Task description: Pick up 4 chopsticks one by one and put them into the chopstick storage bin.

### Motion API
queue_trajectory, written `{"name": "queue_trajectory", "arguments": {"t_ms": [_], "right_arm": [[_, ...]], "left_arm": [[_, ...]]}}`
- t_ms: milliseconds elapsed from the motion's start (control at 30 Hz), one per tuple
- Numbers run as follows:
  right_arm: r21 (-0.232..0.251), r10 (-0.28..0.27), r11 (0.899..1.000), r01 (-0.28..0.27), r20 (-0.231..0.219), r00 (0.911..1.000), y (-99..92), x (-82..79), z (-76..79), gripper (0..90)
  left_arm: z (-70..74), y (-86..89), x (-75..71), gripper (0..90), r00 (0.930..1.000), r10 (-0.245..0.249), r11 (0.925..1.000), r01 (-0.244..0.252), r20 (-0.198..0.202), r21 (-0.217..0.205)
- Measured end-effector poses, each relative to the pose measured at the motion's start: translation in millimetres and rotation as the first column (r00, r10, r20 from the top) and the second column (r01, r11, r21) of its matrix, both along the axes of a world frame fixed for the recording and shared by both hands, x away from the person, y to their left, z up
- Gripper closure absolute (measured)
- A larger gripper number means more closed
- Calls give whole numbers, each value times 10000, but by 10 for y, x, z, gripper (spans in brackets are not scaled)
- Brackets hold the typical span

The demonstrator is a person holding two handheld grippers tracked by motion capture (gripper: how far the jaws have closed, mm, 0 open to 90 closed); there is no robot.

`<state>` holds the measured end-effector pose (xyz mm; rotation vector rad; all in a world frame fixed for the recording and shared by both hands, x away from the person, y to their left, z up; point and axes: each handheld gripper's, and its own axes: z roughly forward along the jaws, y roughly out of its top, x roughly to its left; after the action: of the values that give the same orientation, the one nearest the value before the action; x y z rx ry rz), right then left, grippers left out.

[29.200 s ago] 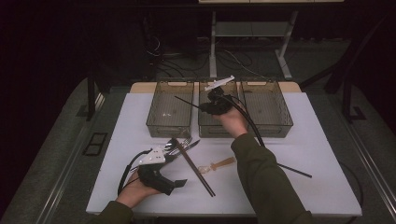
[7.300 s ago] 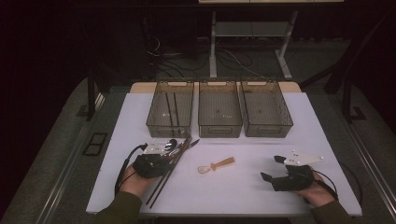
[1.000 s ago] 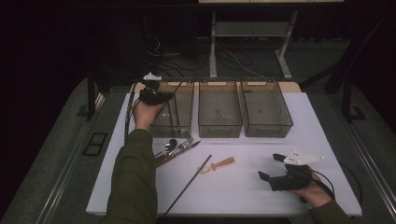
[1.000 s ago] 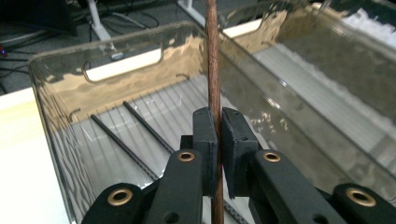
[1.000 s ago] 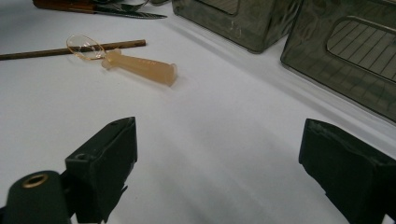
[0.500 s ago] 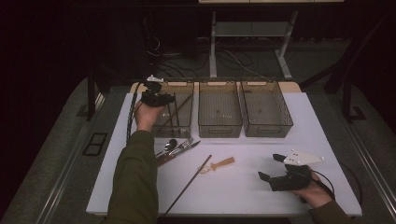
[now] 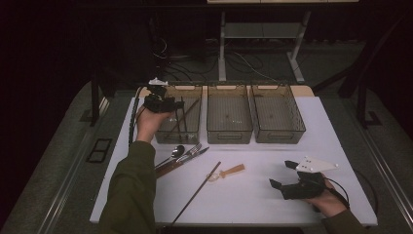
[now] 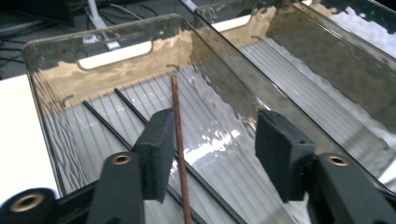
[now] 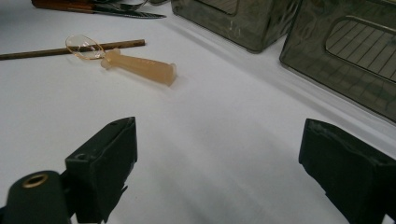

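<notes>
Your left claw (image 8: 210, 154) hung released over the left bin (image 7: 190, 127); your right claw (image 9: 219, 177) rested released on the bench (image 7: 253, 195).

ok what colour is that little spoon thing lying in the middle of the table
The small spoon is translucent pale orange, its bowl almost clear; the right gripper view shows it best.

no readable text, labels, brands or numbers on anything in view.

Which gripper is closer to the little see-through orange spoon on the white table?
Right. The right gripper rests just right of the small translucent orange spoon; the left gripper is far off over the left smoky plastic bin.
</notes>
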<state>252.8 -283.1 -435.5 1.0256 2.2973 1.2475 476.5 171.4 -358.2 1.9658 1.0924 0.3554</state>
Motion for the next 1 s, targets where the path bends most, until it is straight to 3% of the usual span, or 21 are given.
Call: {"name": "queue_trajectory", "arguments": {"t_ms": [267, 467, 700, 1000], "right_arm": [[-19, -20, 10000, 20, 9, 10000, 1, 0, 0, 117], [-28, -9, 10000, 9, 35, 10000, 1, 0, 0, 117], [-40, -53, 10000, 53, 9, 10000, 1, -2, 1, 117], [-93, -106, 9999, 107, 53, 9999, 7, 1, -7, 117]], "left_arm": [[97, -48, -224, 387, 9977, -614, 9980, 610, 291, 142], [109, -120, -493, 368, 9944, -974, 9948, 961, 417, 324], [32, -171, -823, 355, 9879, -1503, 9884, 1494, 383, 262], [-136, -195, -1173, 357, 9839, -1755, 9845, 1751, 332, 142]]}}
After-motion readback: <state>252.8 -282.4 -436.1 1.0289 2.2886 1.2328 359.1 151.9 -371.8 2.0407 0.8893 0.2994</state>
